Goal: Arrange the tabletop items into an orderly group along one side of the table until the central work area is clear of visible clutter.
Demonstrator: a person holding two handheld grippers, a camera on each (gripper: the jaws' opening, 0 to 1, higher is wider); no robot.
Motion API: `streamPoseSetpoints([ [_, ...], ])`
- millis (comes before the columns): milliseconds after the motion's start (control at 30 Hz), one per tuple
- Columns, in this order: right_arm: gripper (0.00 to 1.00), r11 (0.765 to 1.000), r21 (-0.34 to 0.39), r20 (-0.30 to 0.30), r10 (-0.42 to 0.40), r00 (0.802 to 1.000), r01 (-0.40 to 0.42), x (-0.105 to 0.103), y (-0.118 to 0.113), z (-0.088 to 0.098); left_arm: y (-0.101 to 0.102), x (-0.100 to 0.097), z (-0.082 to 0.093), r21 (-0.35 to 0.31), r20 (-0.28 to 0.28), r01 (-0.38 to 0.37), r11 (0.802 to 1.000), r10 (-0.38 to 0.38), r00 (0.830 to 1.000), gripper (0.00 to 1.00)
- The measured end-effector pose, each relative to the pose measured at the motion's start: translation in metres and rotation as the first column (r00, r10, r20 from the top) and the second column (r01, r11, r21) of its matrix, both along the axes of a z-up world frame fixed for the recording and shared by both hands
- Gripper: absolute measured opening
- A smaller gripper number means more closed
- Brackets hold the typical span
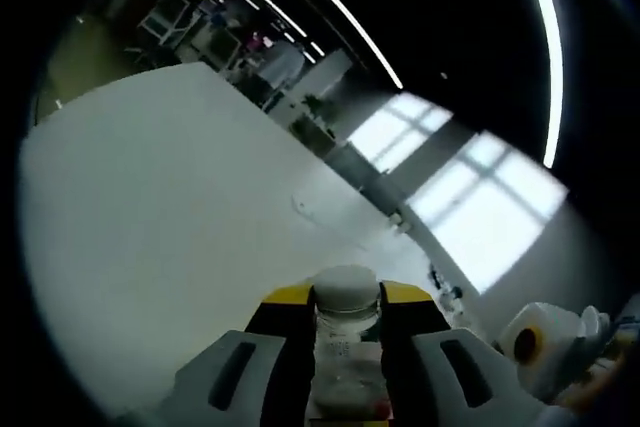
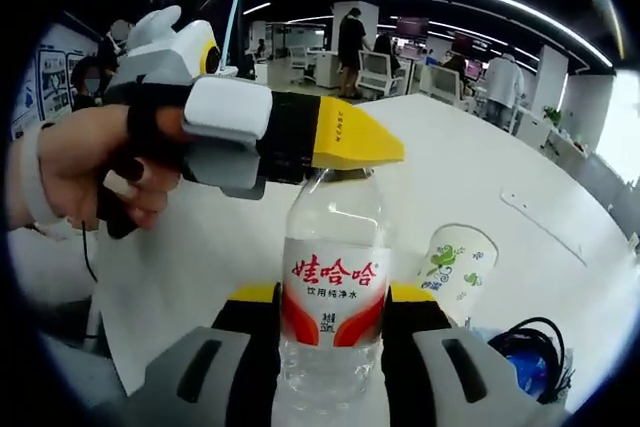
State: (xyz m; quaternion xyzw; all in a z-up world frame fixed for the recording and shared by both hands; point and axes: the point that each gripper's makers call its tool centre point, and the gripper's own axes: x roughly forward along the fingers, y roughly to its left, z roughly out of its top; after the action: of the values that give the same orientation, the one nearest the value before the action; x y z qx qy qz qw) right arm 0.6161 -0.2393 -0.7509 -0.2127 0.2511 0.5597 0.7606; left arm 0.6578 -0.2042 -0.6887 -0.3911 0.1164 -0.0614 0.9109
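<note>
Right gripper view: your right tongs point(image 2: 330, 322) pinch the water bottle point(image 2: 330, 277) body while your left tongs point(image 2: 355, 142) clamp its cap; next, carry it to the counter point(image 2: 480, 162) edge.

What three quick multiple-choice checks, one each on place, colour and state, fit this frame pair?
1. Where does the paper cup stand relative to the water bottle in the right gripper view?
A. to its right on the table
B. on top of it
C. to its left

2. What colour is the band on the bottle's label?
A. blue
B. red
C. green

3. What is the left gripper doing?
A. lying on the table
B. hanging open, away from the bottle
C. closed around the bottle's cap

Answers: 1 A, the cup stands right of the bottle. 2 B, red band and lettering. 3 C, its yellow-tipped jaws meet at the cap.
</note>
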Motion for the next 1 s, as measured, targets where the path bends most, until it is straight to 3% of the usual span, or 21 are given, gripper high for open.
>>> streamPoseSetpoints([
  [267, 0.34, 0.997, 0.057, 0.018, -0.046, 0.999, 0.045, 0.007, 0.007, 0.010, -0.005, 0.002, 0.025, 0.155, 0.066, 0.057, 0.986, -0.068, 0.996, 0.19],
  [333, 0.34, 0.996, 0.077, 0.031, -0.055, 0.998, 0.053, 0.008, 0.009, 0.014, -0.005, 0.002, 0.030, 0.223, 0.092, 0.067, 0.972, -0.090, 0.992, 0.19],
  [467, 0.34, 0.992, 0.103, 0.042, -0.078, 0.996, 0.073, 0.010, 0.012, 0.017, -0.008, 0.000, 0.037, 0.282, 0.112, 0.082, 0.956, -0.117, 0.987, 0.19],
  [667, 0.34, 0.982, 0.153, 0.066, -0.121, 0.991, 0.110, 0.012, 0.016, 0.018, -0.018, -0.004, 0.046, 0.444, 0.166, 0.092, 0.891, -0.183, 0.969, 0.19],
  [767, 0.34, 0.978, 0.172, 0.091, -0.138, 0.986, 0.121, 0.013, 0.015, 0.020, -0.022, -0.007, 0.049, 0.483, 0.177, 0.100, 0.870, -0.209, 0.962, 0.19],
  [933, 0.34, 0.973, 0.183, 0.077, -0.154, 0.985, 0.138, 0.015, 0.016, 0.019, -0.029, -0.011, 0.052, 0.574, 0.199, 0.098, 0.813, -0.255, 0.946, 0.19],
  [1000, 0.34, 0.970, 0.189, 0.070, -0.166, 0.984, 0.150, 0.016, 0.016, 0.020, -0.032, -0.012, 0.052, 0.586, 0.202, 0.097, 0.805, -0.261, 0.944, 0.19],
])
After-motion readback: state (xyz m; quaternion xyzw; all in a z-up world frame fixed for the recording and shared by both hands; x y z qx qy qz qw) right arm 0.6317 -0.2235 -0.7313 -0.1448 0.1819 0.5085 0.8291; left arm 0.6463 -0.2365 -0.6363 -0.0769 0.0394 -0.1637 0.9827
